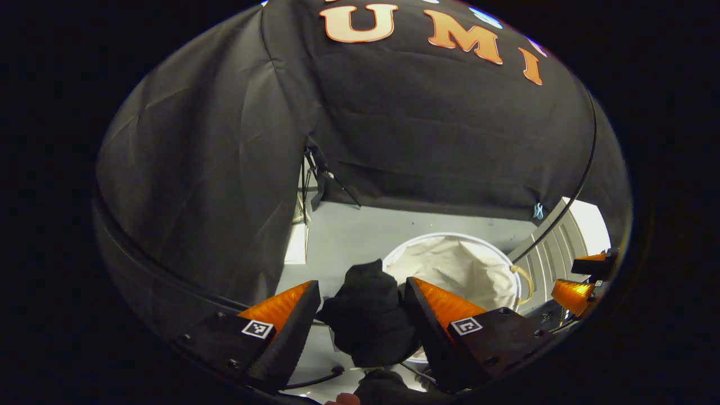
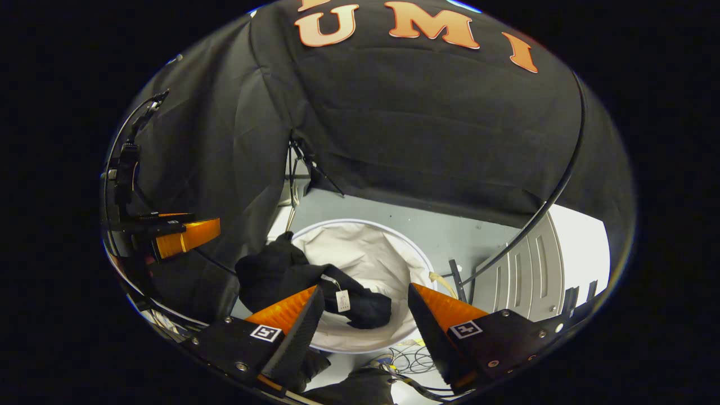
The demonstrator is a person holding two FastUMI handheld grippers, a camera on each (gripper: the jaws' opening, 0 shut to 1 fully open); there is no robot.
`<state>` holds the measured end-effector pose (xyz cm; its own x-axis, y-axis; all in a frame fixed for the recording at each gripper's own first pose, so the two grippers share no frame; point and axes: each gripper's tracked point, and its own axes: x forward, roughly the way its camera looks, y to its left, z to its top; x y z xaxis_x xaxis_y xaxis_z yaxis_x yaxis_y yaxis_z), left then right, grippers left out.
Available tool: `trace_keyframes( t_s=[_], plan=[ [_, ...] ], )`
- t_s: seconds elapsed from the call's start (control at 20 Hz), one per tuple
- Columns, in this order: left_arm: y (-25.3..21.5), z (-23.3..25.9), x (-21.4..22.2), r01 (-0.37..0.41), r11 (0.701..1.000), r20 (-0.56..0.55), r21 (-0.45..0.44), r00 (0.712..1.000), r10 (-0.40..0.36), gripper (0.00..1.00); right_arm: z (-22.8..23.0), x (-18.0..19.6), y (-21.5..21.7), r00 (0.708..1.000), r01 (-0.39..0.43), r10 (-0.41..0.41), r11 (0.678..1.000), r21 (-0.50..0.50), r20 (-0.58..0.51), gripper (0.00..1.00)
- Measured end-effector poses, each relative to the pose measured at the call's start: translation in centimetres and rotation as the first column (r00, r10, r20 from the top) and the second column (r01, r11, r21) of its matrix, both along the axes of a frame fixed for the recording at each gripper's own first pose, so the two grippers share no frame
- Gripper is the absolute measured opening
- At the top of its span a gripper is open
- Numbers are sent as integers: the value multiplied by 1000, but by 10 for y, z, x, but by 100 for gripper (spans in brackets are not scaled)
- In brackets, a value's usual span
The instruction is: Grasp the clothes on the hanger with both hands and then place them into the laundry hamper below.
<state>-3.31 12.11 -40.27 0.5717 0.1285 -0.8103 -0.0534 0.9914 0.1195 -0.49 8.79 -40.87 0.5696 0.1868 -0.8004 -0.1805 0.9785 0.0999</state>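
White-lined laundry hamper [image 2: 388,264] on the floor, black clothes [image 2: 292,275] draped over its near rim, partly inside; left tool [image 1: 360,315] and right tool [image 2: 365,315] both spread apart, gripping nothing.

Your black garment [image 1: 368,315] hid the near left part of the laundry hamper [image 1: 450,264] in the left gripper view, and its lower end ran behind your left gripper [image 1: 360,323], so you could not tell whether either finger touched it. In the right gripper view, the tag [image 2: 342,301] on the garment, just inside the hamper's near rim, was too small to read. The hamper's near rim was cut by your right gripper [image 2: 364,320] fingers.
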Motion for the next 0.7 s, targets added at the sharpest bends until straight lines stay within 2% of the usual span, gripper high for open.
trace_keyframes(
  t_s=[0.25, 0.35, 0.7],
  plan=[
    [-17, 62, 29, 22, 1000, 135, -10, 991, -20, 100, 59, 23, -17, 990, 61, -62, 998, 14, 128, 93],
    [-23, 89, 40, 36, 999, 194, -8, 980, -34, 96, 88, 32, -26, 979, 86, -89, 996, 24, 184, 93],
    [-49, 174, 74, 78, 996, 394, -31, 917, -59, 98, 192, 51, -55, 921, 156, -167, 986, 60, 352, 93]
  ],
)
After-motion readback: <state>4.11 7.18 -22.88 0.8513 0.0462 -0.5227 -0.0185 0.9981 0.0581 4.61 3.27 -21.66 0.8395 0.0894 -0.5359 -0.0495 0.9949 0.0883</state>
